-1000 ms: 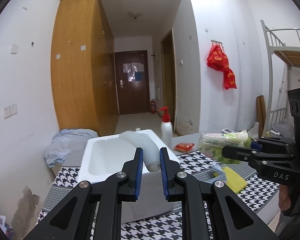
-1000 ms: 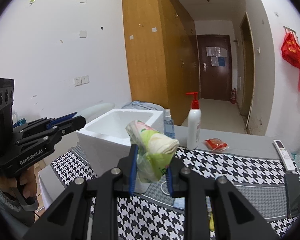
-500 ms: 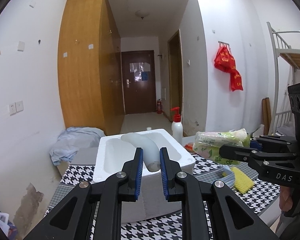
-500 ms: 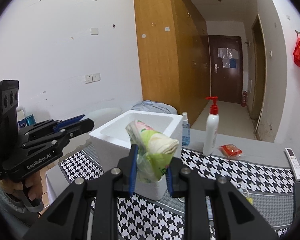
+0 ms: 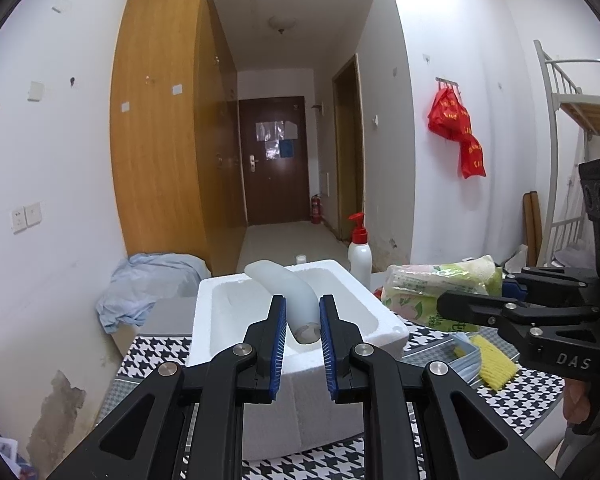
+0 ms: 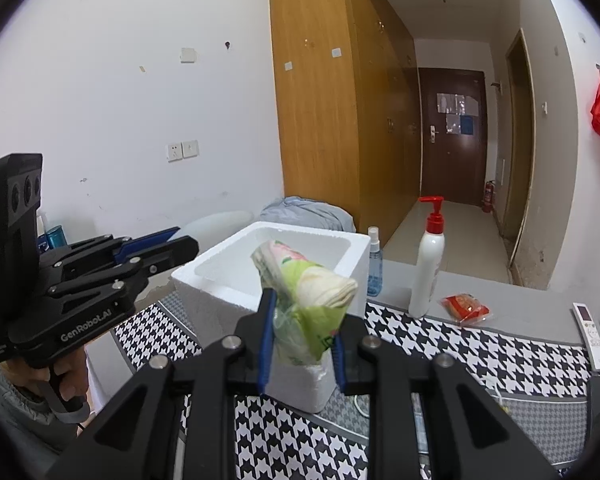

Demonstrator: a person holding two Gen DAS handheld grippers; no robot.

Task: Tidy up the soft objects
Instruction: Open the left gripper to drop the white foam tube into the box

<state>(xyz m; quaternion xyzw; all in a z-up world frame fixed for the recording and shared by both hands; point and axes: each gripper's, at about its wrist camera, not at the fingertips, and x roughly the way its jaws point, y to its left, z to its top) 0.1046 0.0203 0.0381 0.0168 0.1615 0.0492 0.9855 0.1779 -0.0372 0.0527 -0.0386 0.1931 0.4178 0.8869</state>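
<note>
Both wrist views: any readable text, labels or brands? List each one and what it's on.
"DAS": on the right gripper body, left wrist view.
"GenRobot.AI": on the left gripper body, right wrist view.
Green tissue pack: print too distorted to read.
Red bags on the wall hook: yellow characters, blurred.
Papers on the far door: too small.
Red packet and remote: unreadable.

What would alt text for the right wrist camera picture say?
The right tool grips a green-and-pink plastic pack of rolled cloths, held in front of an open white foam box on a houndstooth tablecloth. The left tool, in a person's hand, reaches in from the left; a pump bottle stands behind.
</note>
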